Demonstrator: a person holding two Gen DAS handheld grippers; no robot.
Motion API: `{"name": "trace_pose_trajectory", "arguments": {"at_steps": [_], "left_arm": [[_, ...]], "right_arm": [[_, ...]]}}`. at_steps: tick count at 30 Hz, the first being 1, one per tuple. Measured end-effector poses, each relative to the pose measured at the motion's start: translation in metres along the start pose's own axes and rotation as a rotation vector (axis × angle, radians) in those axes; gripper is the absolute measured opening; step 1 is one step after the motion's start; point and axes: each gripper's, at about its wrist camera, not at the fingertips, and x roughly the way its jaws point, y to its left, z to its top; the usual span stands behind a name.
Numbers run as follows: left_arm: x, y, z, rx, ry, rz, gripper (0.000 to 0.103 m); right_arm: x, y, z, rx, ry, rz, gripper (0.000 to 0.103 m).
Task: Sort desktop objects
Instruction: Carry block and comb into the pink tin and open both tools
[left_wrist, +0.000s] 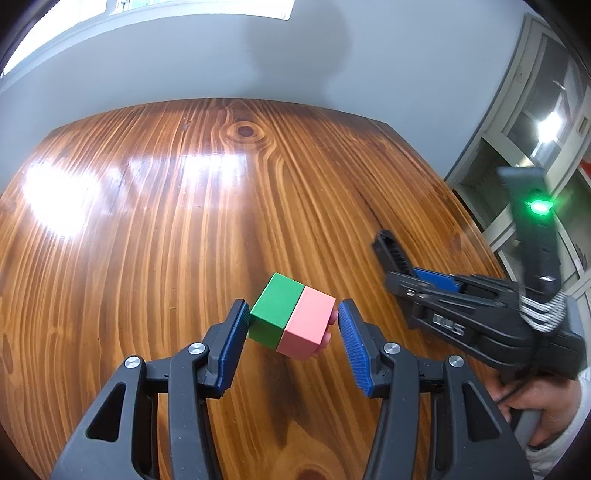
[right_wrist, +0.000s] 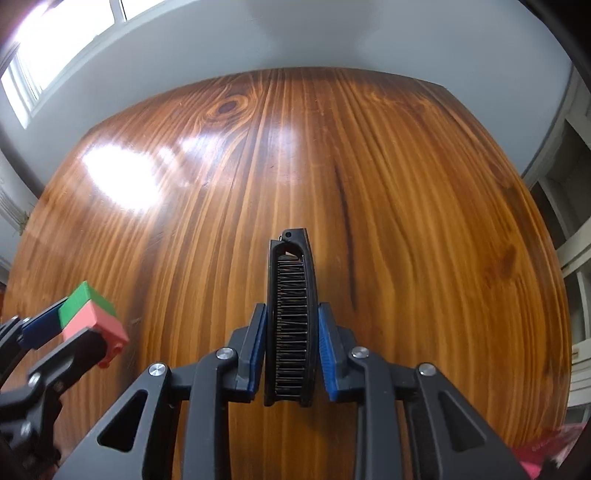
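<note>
Much of what I carry is only partly visible. In my left wrist view, the far end of the black comb juts past my right gripper, whose body hides the rest of it; the person's hand on that gripper's handle is cut off at the lower right edge, and a green light glows on the blurred upright part above it. In my right wrist view, my left gripper enters from the lower left, cropped by the frame, with one dark finger covering part of the pink face of the block; a blurred pink shape at the lower right corner cannot be identified. My left gripper holds the two-colour block clear above the wooden table: its blue pads stand at a moderate width, the left one against the green half, the right one at the studs of the pink half. The block is one green cube joined to one pink cube, tilted, with round pegs showing on the pink end. My right gripper is narrowed onto the comb, pads on both long sides. The comb is black, slim and arched at its far tip, with a dense row of fine teeth running down its middle; whether it touches the table I cannot tell.
</note>
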Motion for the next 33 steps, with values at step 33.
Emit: {"name": "trace_pose_trajectory", "arguments": {"at_steps": [33], "left_arm": [[-0.051, -0.344, -0.077, 0.433, 0.056, -0.277, 0.054]], "right_arm": [[-0.213, -0.177, -0.246, 0.343, -0.091, -0.102, 0.042]]}}
